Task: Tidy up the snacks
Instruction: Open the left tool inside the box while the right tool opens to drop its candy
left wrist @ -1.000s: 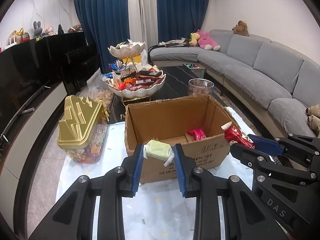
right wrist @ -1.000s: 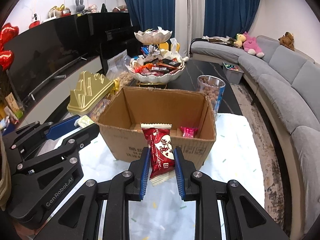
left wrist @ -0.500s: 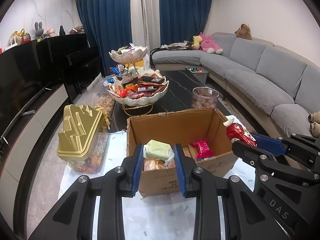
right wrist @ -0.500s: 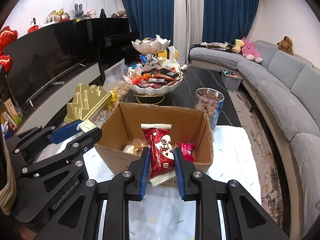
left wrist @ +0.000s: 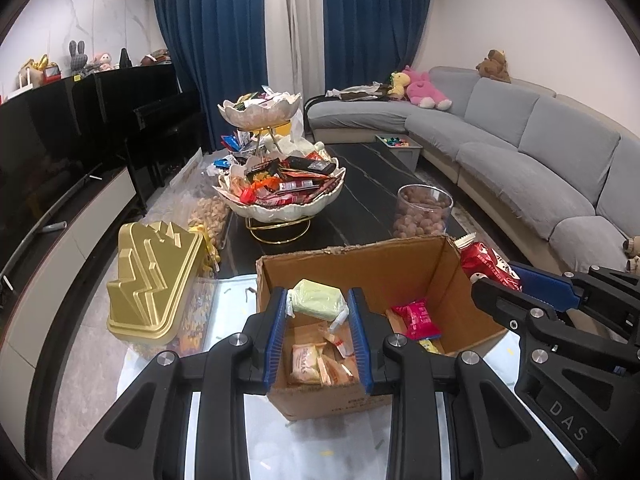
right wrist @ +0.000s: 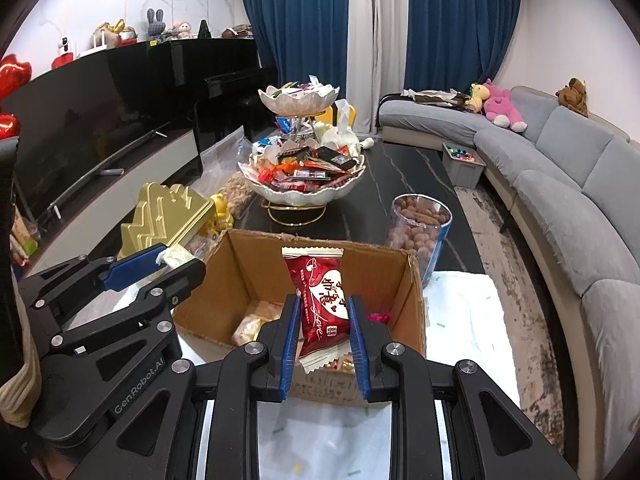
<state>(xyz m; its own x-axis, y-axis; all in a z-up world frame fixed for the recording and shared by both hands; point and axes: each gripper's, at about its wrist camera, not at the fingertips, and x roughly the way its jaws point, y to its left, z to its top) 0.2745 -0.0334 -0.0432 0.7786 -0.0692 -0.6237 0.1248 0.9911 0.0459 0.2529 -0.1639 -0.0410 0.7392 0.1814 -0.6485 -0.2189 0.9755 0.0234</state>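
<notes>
Left wrist view first: the left gripper (left wrist: pixel 318 312) is clamped on a pale green wrapped snack (left wrist: pixel 318 301), hanging right over the near-left part of the open cardboard box (left wrist: pixel 360 258). Inside the box there's a pink packet (left wrist: pixel 416 318) toward its right side and some beige biscuit packs (left wrist: pixel 306 364) at the near-left. The right gripper (left wrist: pixel 498 276) pokes in just past the box's right wall, pinching a red snack pack (left wrist: pixel 486 262). A gold-lidded candy jar (left wrist: pixel 154 280) sits left of the box, and a tiered snack bowl (left wrist: pixel 280 204) stands behind it.

Right wrist view: the right gripper (right wrist: pixel 322 320) squeezes the red snack pack (right wrist: pixel 322 296) upright, over the box's (right wrist: pixel 320 246) near wall. The left gripper (right wrist: pixel 172 262) holds the green snack (right wrist: pixel 176 255) at the box's left corner. A clear tub of brown nuts (right wrist: pixel 418 228) stands just behind the box's right corner.
</notes>
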